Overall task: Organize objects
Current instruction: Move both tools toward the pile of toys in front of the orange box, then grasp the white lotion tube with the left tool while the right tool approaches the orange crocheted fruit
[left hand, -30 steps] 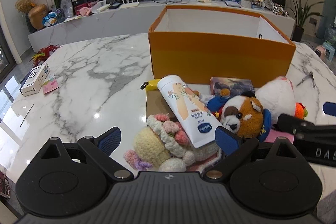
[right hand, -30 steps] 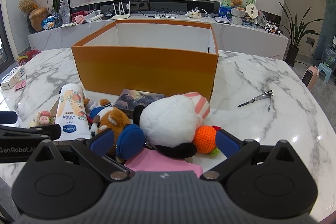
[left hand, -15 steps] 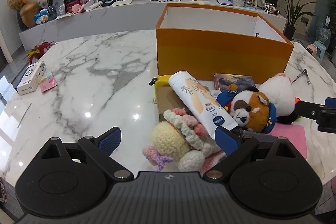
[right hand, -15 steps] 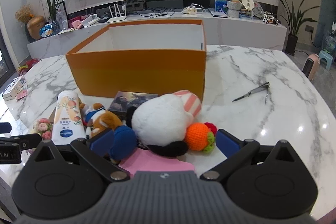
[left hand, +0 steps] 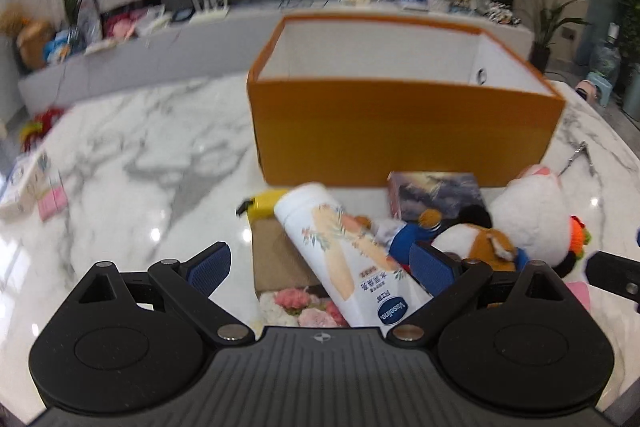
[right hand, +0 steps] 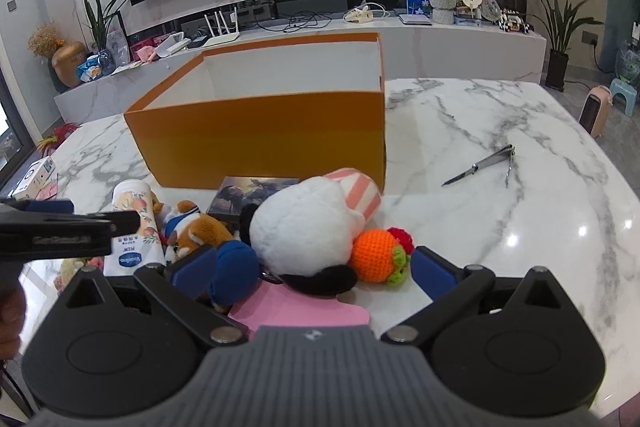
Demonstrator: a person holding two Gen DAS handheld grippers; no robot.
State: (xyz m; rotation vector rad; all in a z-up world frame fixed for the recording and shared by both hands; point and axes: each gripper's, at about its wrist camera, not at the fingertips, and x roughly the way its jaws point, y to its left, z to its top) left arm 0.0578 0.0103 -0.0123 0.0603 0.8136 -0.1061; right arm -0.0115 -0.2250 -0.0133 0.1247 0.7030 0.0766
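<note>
**Toys piled before box, nothing picked yet**

Pile sits on table just in front of orange box (right hand: 260, 131). Left gripper (left hand: 320, 267) spread wide over lotion tube (left hand: 348, 263); right gripper (right hand: 304, 273) spread wide, empty, behind white plush (right hand: 304, 227). Next, likely: close on one item, lift over wall. Box floor hidden; left view blurred.

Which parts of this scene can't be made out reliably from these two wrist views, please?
- Orange box floor: hidden by its front wall, both views.
- Crochet flowers: mostly covered by the lotion tube and the left hand-held gripper body, left view.
- Pink sheet: overlapped by the white plush, cut off by the right hand-held gripper.
- Shelf clutter: motion-blurred, left view.
</note>
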